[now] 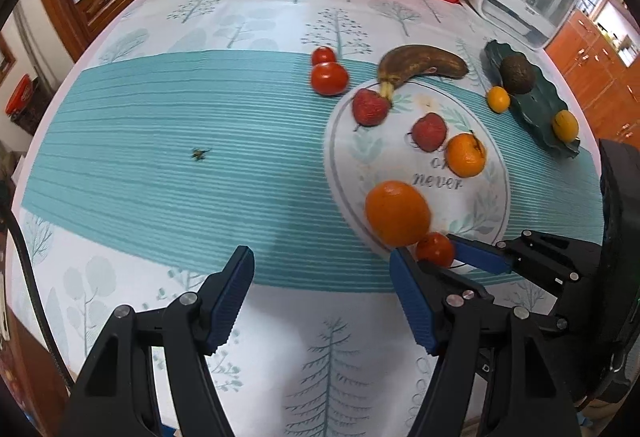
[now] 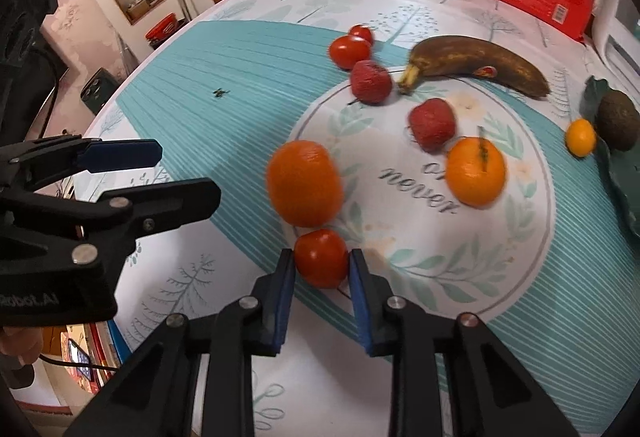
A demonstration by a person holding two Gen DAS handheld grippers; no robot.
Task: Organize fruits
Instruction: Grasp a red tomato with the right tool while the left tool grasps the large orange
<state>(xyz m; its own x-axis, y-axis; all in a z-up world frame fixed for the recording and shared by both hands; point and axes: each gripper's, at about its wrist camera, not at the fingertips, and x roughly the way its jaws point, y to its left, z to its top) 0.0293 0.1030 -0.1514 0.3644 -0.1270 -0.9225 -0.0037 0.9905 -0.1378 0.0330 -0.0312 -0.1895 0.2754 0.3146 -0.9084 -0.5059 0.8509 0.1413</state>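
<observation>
While the left tool (image 1: 322,293) gapes empty, the right tool (image 2: 322,269) pinches a tomato (image 2: 321,257).

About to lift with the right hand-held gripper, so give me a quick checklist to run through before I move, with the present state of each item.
1. Right hand-held gripper shut on the small tomato: ok, both pads press its sides.
2. Grip centred on the tomato: ok, it sits squarely between the pads.
3. Neighbouring large orange clear of the tomato: not ok, it appears to touch it; lifting may nudge it.
4. Left hand-held gripper out of the way: ok, open and empty, but close beside the right one.
5. Room on the green leaf dish: ok, bare space between the avocado and a small yellow fruit.
6. Which dish the tomato belongs in: cannot tell.
</observation>
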